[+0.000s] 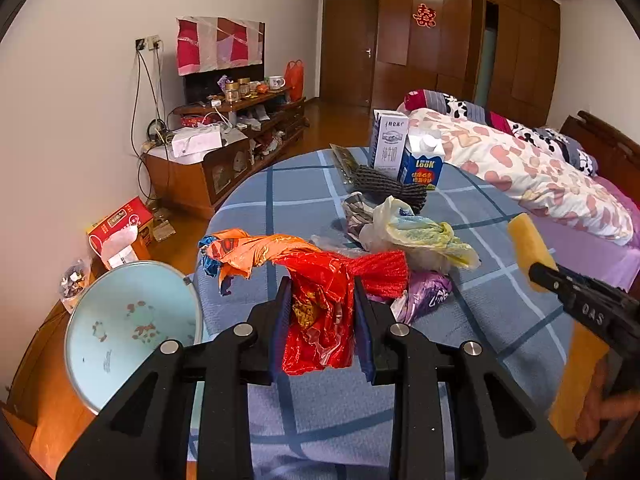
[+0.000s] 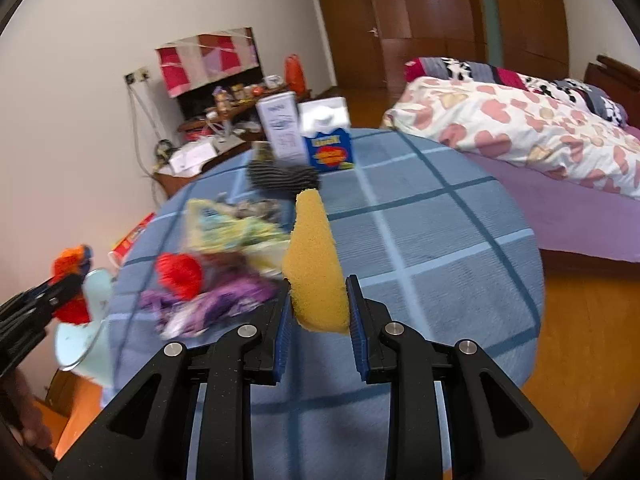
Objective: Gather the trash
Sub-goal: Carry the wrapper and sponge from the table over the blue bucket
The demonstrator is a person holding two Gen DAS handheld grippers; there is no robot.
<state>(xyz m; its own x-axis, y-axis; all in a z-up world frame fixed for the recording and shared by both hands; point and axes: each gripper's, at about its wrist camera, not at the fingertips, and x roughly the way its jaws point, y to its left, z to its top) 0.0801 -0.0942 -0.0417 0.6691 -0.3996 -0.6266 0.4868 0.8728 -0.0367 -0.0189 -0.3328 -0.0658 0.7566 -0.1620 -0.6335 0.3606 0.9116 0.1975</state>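
Tongs on the left [image 1: 322,320] are clamped on a red foil wrapper [image 1: 320,320] above the blue checked worktop [image 1: 500,320]; right tongs [image 2: 318,312] grip a yellow sponge [image 2: 316,264] beside the trash pile [image 1: 408,236].

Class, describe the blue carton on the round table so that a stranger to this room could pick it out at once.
Start at the round table with the blue checked cloth. At its far edge, toward the bed, two cartons stand upright side by side. Beside the taller white carton is the shorter blue carton: it alone has a sloped white top with a round cap, and yellow "LOOK" lettering above a red patch.
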